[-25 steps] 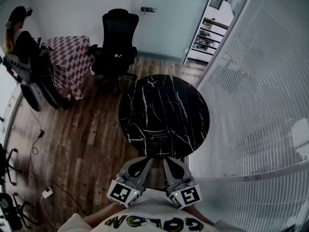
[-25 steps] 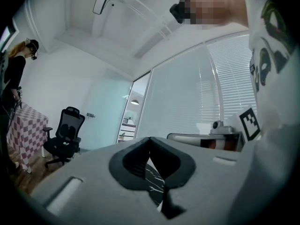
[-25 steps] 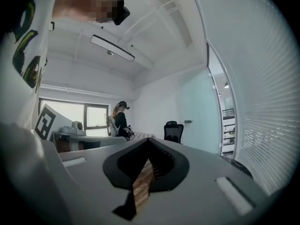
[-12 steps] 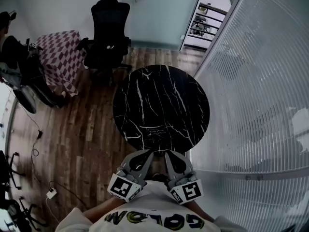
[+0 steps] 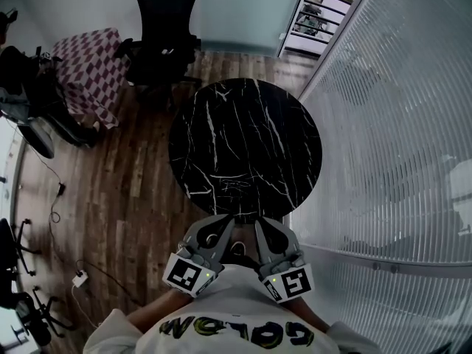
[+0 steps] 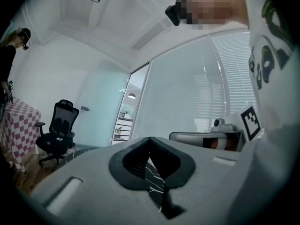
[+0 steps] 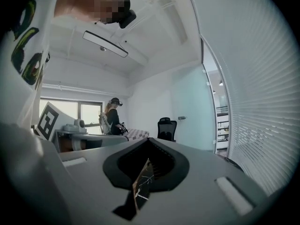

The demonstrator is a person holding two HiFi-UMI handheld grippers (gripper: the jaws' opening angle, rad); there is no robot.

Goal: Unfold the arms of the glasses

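Head view: round black marble counter [image 5: 247,135] on a wood floor. The glasses [image 5: 234,186] lie near its nearer edge, a faint thin outline; whether the arms are folded cannot be told. Only this view shows them.

Left claw [image 5: 223,226] and right claw [image 5: 259,226] sit side by side at the counter's near rim, tips just short of the glasses, touching nothing. Marker cubes are close to the person's shirt.

Left gripper view: jaws clenched tip to tip, nothing between them; a sliver of marble shows through the notch behind them. It also takes in the right claw's marker cube.

Right gripper view: jaws likewise clenched and empty. It shows a standing person [image 7: 113,117] by a window.

Black office chair [image 5: 164,32] and a checked cloth [image 5: 88,76] stand beyond the counter; a slatted glass wall [image 5: 398,124] runs along the right.
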